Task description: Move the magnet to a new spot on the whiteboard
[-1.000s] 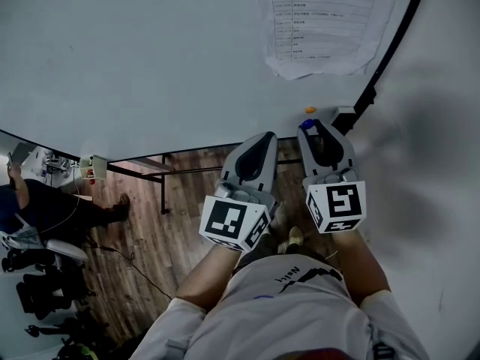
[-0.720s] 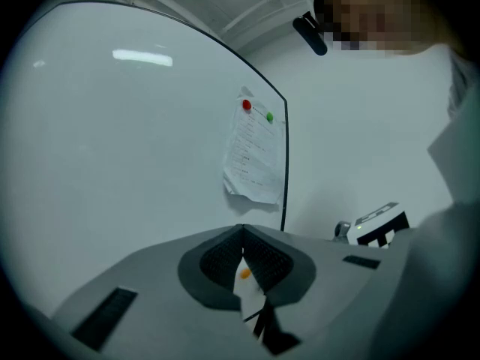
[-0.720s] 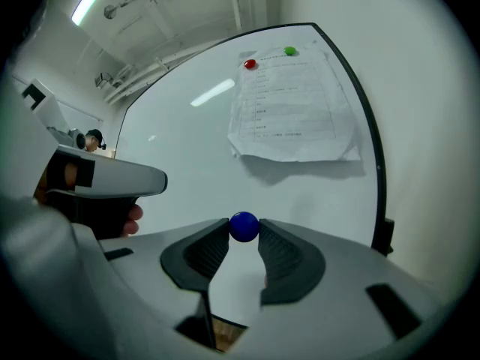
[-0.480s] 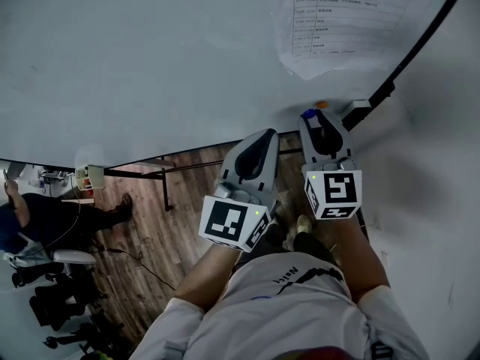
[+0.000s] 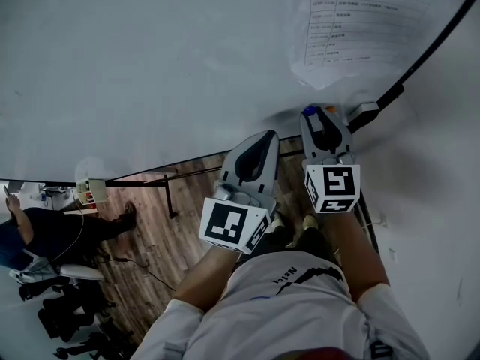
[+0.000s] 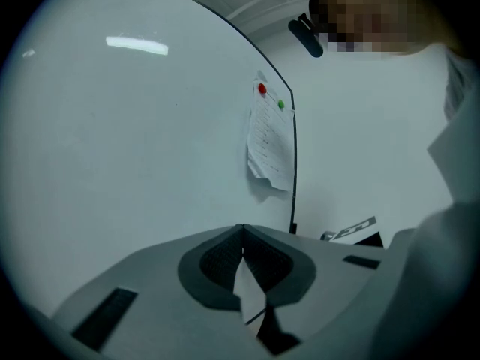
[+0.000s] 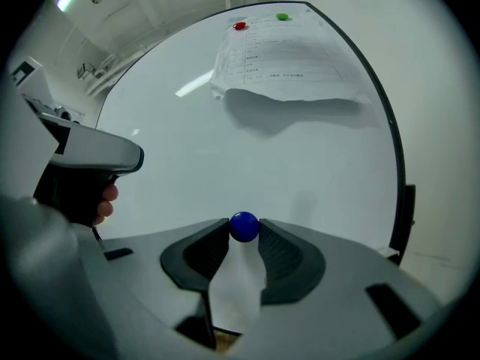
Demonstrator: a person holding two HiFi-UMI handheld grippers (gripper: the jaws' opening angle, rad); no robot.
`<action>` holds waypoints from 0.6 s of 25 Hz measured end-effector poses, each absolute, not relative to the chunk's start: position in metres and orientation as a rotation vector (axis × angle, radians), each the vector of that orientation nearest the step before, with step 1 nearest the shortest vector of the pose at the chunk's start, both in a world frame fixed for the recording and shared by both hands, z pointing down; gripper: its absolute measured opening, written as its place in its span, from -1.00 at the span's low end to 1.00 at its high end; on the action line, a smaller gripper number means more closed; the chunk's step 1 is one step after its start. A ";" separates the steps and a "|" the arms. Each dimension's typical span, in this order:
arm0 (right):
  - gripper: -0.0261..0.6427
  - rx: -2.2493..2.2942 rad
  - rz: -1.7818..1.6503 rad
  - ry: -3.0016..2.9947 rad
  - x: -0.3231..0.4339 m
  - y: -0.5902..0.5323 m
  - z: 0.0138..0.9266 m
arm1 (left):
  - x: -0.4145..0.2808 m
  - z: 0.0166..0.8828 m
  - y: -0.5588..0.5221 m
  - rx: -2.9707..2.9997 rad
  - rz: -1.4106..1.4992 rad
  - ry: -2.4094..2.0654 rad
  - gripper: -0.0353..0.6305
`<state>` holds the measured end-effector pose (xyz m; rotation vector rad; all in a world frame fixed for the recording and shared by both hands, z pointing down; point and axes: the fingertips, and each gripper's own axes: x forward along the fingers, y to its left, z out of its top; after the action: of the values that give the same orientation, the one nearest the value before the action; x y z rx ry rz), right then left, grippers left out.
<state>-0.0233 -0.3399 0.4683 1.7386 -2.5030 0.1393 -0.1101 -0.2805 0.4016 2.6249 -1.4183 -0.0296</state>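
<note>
Right gripper [image 5: 315, 118] clamps the blue magnet [image 7: 244, 226] between its jaw tips, close to the whiteboard [image 7: 262, 148]. Left gripper [image 6: 241, 232] is beside it, jaws together, empty.

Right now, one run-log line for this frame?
right claw: shut on blue magnet | left claw: shut, empty | whiteboard: paper sheet pinned up

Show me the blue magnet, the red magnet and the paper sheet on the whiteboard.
blue magnet [image 7: 244, 226], right gripper view, centre of its round face.
red magnet [image 7: 239, 26], right gripper view, middle of its cap.
paper sheet [image 7: 281, 58], right gripper view, middle of the printed area.
</note>
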 end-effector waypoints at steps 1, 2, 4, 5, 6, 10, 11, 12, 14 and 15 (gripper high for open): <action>-0.53 1.742 0.141 -2.499 -0.024 -0.341 0.470 | -0.112 0.402 -0.282 2.626 -0.030 -1.416 -0.86; -0.53 1.746 0.141 -2.496 -0.025 -0.343 0.471 | -0.113 0.402 -0.283 2.628 -0.031 -1.415 -0.86; -0.53 1.755 0.141 -2.490 -0.026 -0.346 0.472 | -0.115 0.402 -0.286 2.633 -0.033 -1.411 -0.86; -0.53 1.759 0.141 -2.487 -0.026 -0.347 0.472 | -0.116 0.401 -0.286 2.635 -0.034 -1.409 -0.86; -0.53 1.762 0.142 -2.485 -0.027 -0.348 0.473 | -0.116 0.401 -0.287 2.637 -0.034 -1.407 -0.86; -0.53 1.773 0.145 -2.476 -0.027 -0.350 0.474 | -0.117 0.400 -0.289 2.643 -0.039 -1.398 -0.86; -0.53 1.774 0.145 -2.477 -0.027 -0.350 0.474 | -0.117 0.400 -0.289 2.644 -0.040 -1.397 -0.86; -0.53 1.775 0.145 -2.479 -0.027 -0.350 0.474 | -0.117 0.400 -0.289 2.644 -0.041 -1.395 -0.86; -0.53 1.770 0.147 -2.483 -0.027 -0.350 0.474 | -0.117 0.401 -0.289 2.641 -0.040 -1.393 -0.86; -0.53 1.763 0.150 -2.486 -0.028 -0.350 0.474 | -0.117 0.401 -0.288 2.639 -0.039 -1.393 -0.86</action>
<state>-0.0281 -0.3497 0.4740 1.7633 -2.4860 0.1497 -0.1173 -0.2882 0.4014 2.6386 -1.3926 -0.0386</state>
